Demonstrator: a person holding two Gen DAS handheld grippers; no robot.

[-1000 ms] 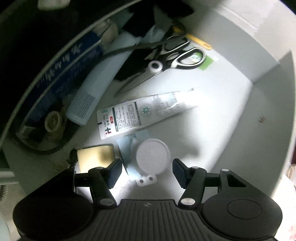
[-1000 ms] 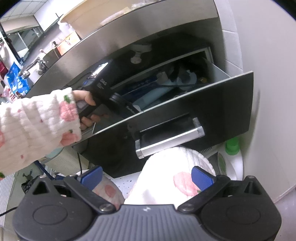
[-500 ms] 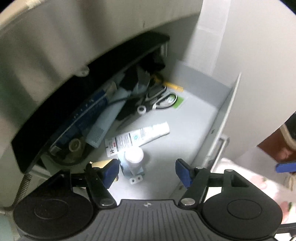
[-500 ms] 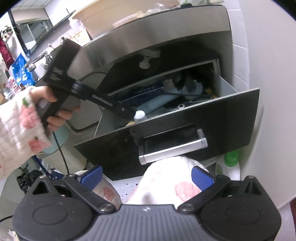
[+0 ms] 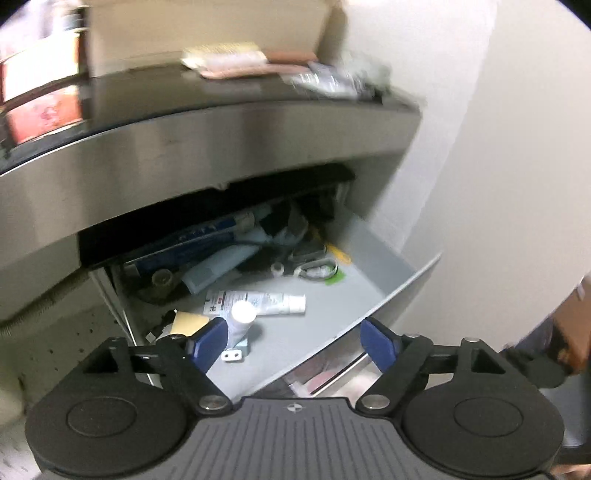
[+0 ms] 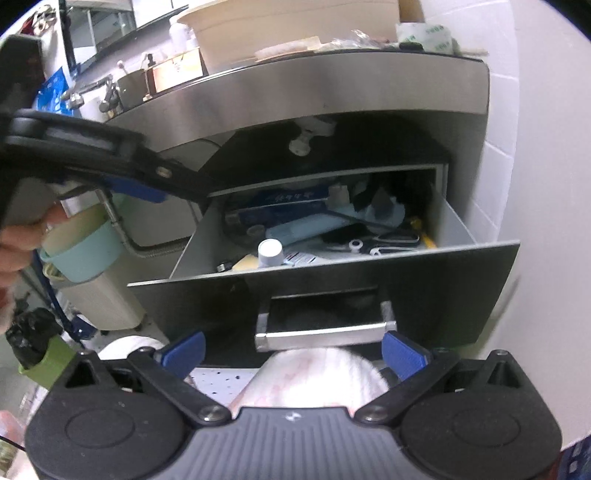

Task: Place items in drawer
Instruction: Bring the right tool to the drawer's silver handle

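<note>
The grey drawer stands open under a steel counter and also shows in the right wrist view. A small bottle with a white cap stands upright near its front left, also seen from the right wrist. A white tube, scissors and a blue box lie inside. My left gripper is open and empty, above and in front of the drawer; it appears at upper left in the right wrist view. My right gripper is open, low before the drawer handle.
The steel counter overhangs the drawer and carries a large basin and clutter. A white wall is on the right. A teal cup and hose are left of the drawer. My white sleeve lies between the right fingers.
My left gripper has pulled up and back out of the drawer, leaving the white-capped bottle standing inside. The right gripper view has shifted to face the drawer front more squarely.
</note>
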